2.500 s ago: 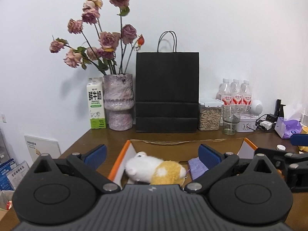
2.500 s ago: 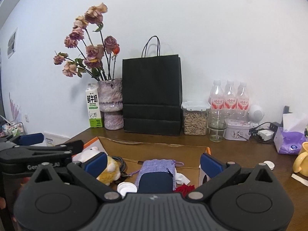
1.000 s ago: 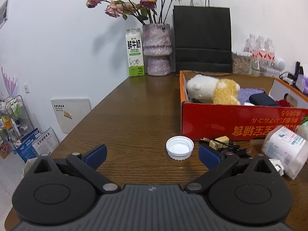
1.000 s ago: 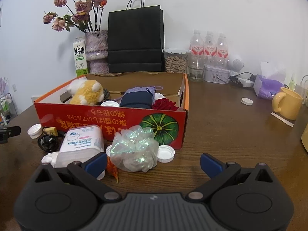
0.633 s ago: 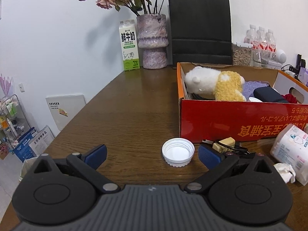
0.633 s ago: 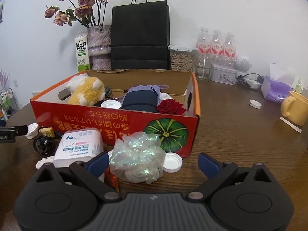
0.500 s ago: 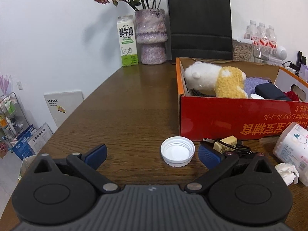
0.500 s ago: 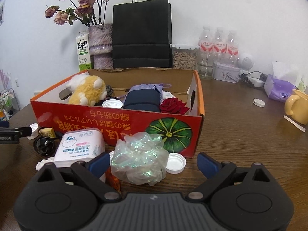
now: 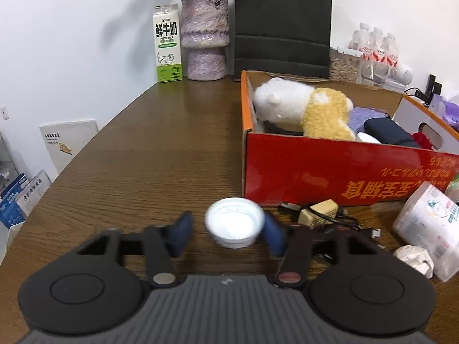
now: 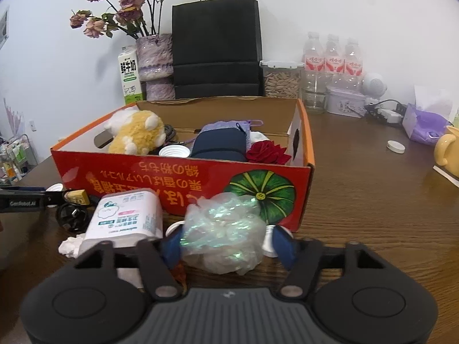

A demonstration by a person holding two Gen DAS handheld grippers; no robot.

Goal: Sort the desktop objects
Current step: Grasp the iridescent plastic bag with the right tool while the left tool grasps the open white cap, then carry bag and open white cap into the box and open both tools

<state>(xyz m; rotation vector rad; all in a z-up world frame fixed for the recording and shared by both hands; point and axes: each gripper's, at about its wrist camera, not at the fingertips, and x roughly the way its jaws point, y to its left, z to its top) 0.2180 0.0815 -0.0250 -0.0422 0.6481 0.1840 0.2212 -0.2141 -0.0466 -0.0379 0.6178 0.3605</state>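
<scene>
A: Both views are bright and evenly lit, and the white wall [image 9: 86,28] looks soft, nearly shadowless.

B: Not quite: the milk carton [image 9: 168,43] and vase [image 9: 205,37] cast a faint grey shadow leftwards.

A: The fisheye bends the edges, and the corners go black.

B: The tabletop [image 9: 160,154] carries a dull sheen. The blue pads [image 9: 180,236] are smeared with motion blur; the bottles [image 10: 332,54] look hazy.

Black ribbed left gripper [image 9: 226,230], blue pads [image 9: 180,233], round side discs

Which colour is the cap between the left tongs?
White cap; the left wrist view shows it best.
</scene>
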